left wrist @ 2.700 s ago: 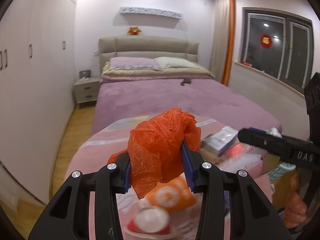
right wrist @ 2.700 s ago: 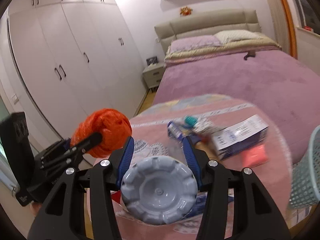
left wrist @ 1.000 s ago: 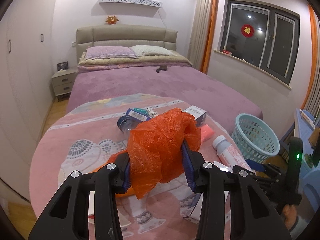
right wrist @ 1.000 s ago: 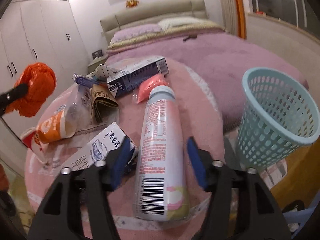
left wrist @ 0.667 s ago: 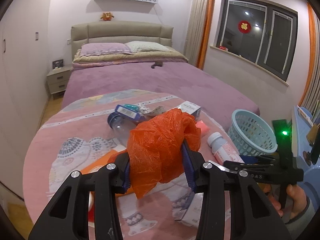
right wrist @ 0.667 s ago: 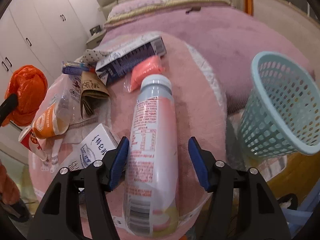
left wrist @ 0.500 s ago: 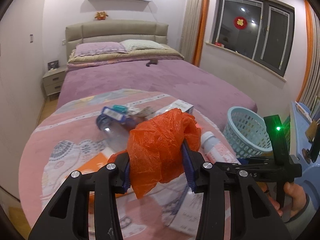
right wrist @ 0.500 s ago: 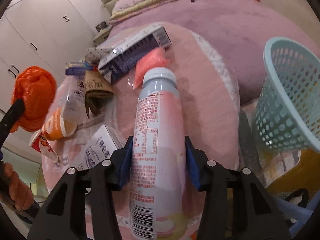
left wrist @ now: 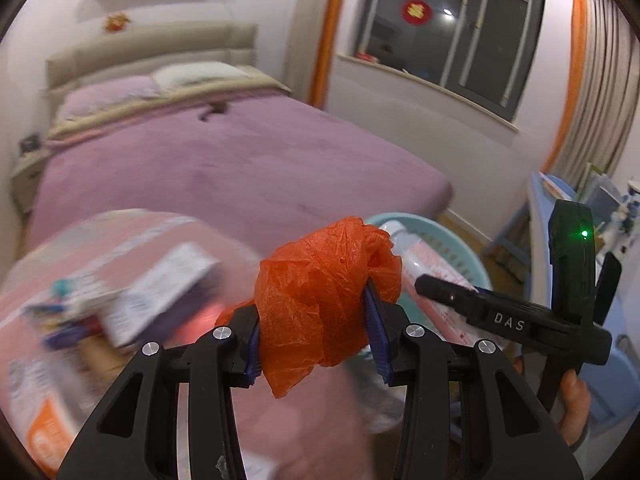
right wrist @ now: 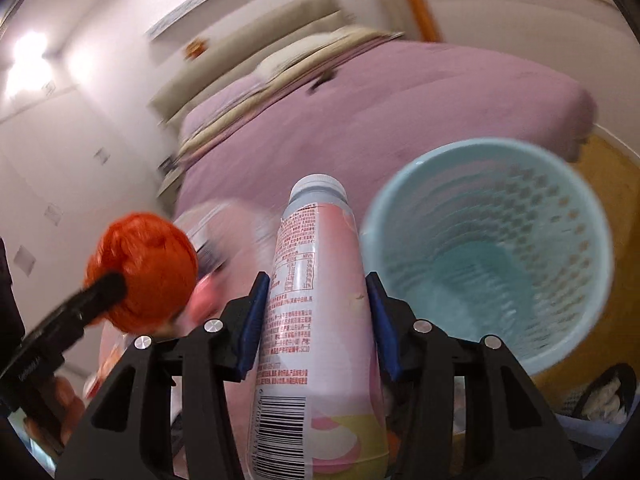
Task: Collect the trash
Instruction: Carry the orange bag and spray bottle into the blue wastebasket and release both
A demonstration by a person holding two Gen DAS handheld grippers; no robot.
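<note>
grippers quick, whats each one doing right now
Left gripper: shut on the orange plastic bag.
Right gripper: shut on the pink bottle, beside the blue basket.

Open basket mouth, unobstructed

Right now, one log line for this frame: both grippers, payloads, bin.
left gripper: shut on orange bag | right gripper: shut on bottle, beside bin | bin: nothing visible inside | phase: carrying

The right gripper clamps a pink bottle beside the blue basket, with a crumpled orange bag at left.
</note>
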